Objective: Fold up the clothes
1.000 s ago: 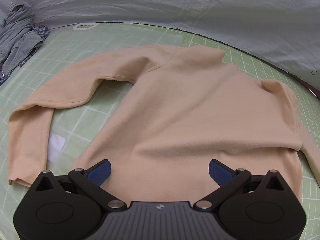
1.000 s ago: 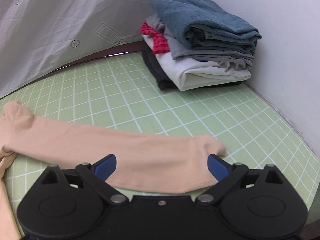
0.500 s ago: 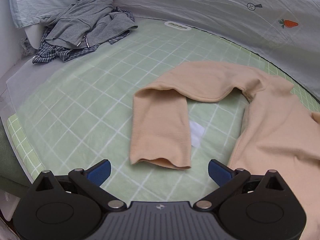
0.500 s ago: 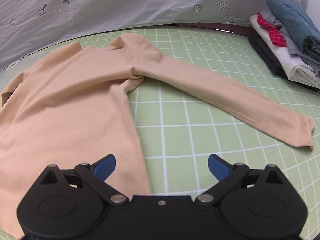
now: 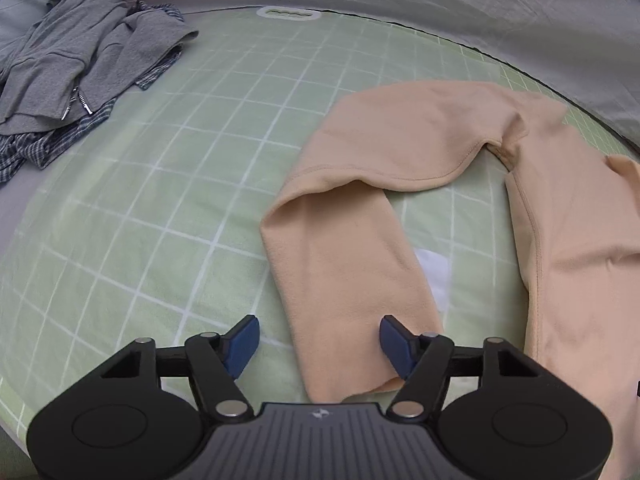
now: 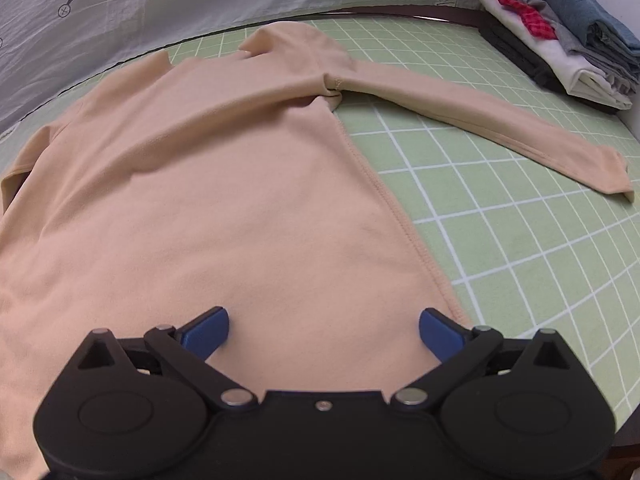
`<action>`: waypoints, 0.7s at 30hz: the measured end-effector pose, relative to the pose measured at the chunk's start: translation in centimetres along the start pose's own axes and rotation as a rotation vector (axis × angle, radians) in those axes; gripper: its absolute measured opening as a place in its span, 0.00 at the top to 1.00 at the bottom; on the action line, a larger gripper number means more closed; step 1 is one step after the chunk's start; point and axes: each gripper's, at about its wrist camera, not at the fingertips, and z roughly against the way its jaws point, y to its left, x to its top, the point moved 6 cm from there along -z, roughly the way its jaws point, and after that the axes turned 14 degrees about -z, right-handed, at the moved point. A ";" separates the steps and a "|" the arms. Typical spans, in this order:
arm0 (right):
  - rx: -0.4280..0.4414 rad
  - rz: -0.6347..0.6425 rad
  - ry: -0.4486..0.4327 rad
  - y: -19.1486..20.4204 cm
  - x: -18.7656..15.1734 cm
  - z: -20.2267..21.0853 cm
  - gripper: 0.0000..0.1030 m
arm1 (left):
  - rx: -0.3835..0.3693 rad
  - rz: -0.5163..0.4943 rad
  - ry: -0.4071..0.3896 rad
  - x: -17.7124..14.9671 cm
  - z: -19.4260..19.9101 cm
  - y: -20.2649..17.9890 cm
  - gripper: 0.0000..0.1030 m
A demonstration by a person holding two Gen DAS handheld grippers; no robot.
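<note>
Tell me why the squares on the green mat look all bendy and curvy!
Left wrist view: the fisheye lens bows the green grid mat, most at the edges; the corners go dark. Right wrist view: the same bulge curves the mat's lines; the peach long-sleeved top looks slightly soft close up. Lighting is even, without glare.

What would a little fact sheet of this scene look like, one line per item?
garment being folded: peach long-sleeved top, lying flat on the green grid mat
left sleeve: bent at the elbow, cuff toward the camera
right sleeve: stretched out straight on the mat
left gripper: jaws have just been closing, sleeve cuff between them, pads not yet pressing
right gripper: open above the top's lower body, near the side seam
unfolded heap: grey zip jacket over a checked shirt, far left
folded stack: far right corner
</note>
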 end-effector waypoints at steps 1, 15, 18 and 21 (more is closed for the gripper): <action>-0.012 -0.021 -0.003 0.0 -0.1 0.1 0.00 | -0.001 -0.025 -0.006 0.3 -0.1 0.0 0.48; -0.077 -0.130 -0.013 0.2 -0.1 -0.1 0.00 | 0.578 -0.295 -0.279 6.9 5.4 6.1 0.94; -0.067 -0.116 -0.014 0.2 0.1 -0.3 0.00 | 0.588 -0.396 -0.277 6.8 5.2 4.6 0.91; -0.057 -0.100 -0.013 0.3 0.4 -0.4 0.00 | 0.429 -0.415 -0.191 4.4 2.4 2.6 0.91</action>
